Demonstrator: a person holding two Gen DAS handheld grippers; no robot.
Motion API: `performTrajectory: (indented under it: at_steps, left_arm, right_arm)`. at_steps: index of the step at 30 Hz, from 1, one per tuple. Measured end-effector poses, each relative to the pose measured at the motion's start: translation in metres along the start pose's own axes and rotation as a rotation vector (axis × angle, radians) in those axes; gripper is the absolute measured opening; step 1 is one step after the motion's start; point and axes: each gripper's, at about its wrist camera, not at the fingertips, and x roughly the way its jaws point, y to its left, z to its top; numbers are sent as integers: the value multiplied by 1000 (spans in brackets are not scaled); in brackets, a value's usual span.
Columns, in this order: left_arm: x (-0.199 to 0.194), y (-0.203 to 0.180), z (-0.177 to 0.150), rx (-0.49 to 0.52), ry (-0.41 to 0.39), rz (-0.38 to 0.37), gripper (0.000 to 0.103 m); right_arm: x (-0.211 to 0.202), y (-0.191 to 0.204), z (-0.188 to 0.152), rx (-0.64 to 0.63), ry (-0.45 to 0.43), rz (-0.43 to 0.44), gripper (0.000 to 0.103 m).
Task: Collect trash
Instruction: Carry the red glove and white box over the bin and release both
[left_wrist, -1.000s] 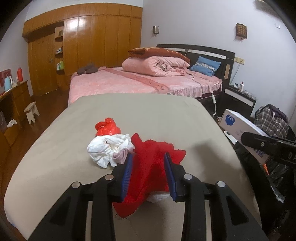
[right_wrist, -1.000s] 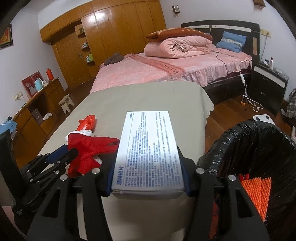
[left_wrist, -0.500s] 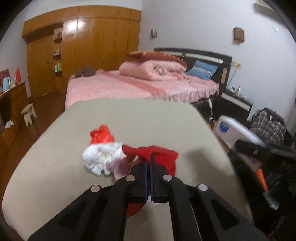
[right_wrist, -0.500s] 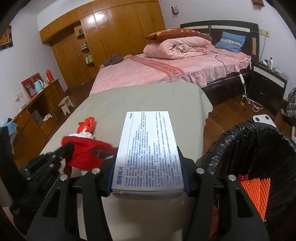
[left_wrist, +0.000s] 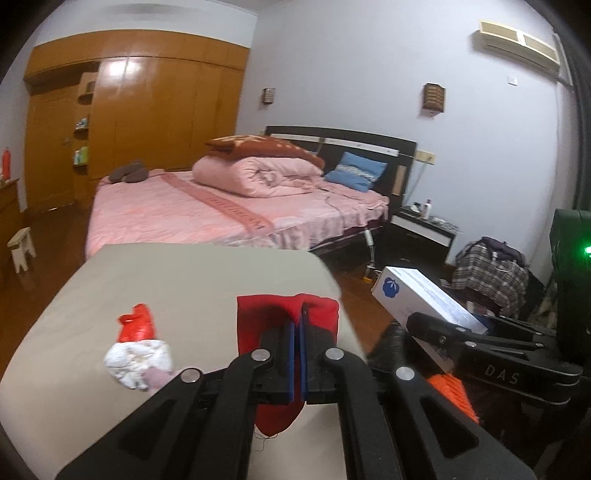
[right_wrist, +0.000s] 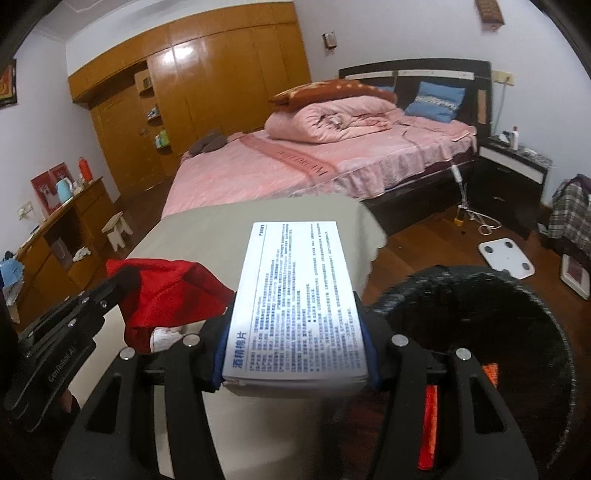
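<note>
The left gripper (left_wrist: 296, 325) pinches the red cloth (left_wrist: 255, 321), lifted off the table (left_wrist: 184, 280). The right gripper (right_wrist: 295, 354) squeezes the white box (right_wrist: 295, 295) beside the black trash bin (right_wrist: 517, 332). Still left on the table: a white crumpled wad (left_wrist: 138, 358) and a red bag (left_wrist: 136, 326)

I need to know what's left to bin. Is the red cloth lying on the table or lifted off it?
Lifted. The left gripper is shut on the red cloth, which hangs in the air above the table; its lower end dangles free.
</note>
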Motion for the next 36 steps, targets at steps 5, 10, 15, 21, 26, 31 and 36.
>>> performTrajectory:
  at_steps: [5, 10, 15, 21, 26, 31, 36]
  left_arm:
    - [1, -29, 7, 33, -13, -61, 2]
    - [3, -56, 11, 59, -18, -122, 2]
    - [10, -91, 19, 86, -22, -202, 2]
    - [22, -136, 28, 111, -23, -296, 2]
    - [35, -169, 30, 129, -6, -364, 3]
    - [50, -178, 23, 132, 51, -392, 29]
    - [49, -161, 15, 145, 68, -330, 34]
  right_arm:
    - [-22, -26, 0, 35, -27, -48, 53]
    - [-44, -54, 0, 68, -57, -103, 53]
    - [-65, -83, -3, 91, -84, -165, 53]
    - [-88, -116, -9, 116, -114, -236, 53]
    - [-97, -142, -16, 141, -118, -292, 54]
    - [-98, -158, -27, 160, -119, -340, 71]
    - [-98, -158, -32, 170, -137, -349, 87]
